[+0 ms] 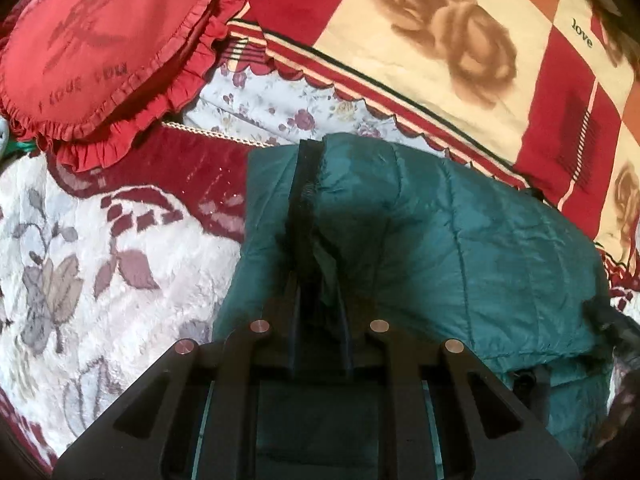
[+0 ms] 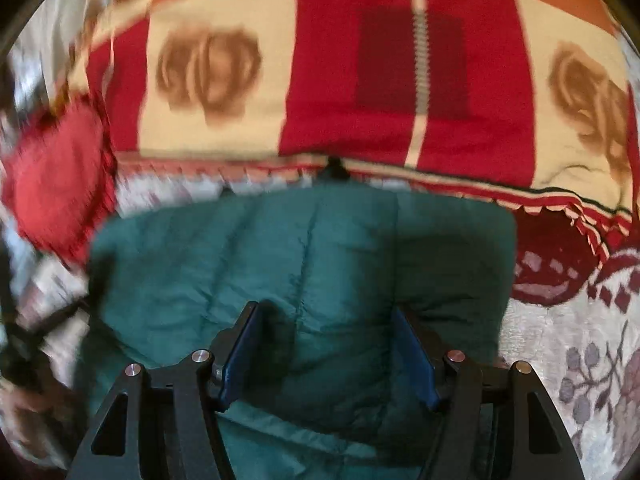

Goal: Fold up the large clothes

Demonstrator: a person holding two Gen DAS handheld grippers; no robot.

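Observation:
A dark green quilted jacket (image 1: 440,240) lies bunched on the bed; it also fills the middle of the right wrist view (image 2: 312,248). My left gripper (image 1: 316,280) is shut on a fold of the green jacket beside its black zipper edge (image 1: 302,200). My right gripper (image 2: 328,344) is open, its blue pads (image 2: 240,356) spread wide just over the jacket, nothing between them. The right wrist view is blurred by motion.
A red heart-shaped frilled cushion (image 1: 96,52) lies at the far left. A red and cream rose-print blanket (image 1: 440,40) is piled behind the jacket. The white and maroon floral bedspread (image 1: 100,260) lies around the jacket.

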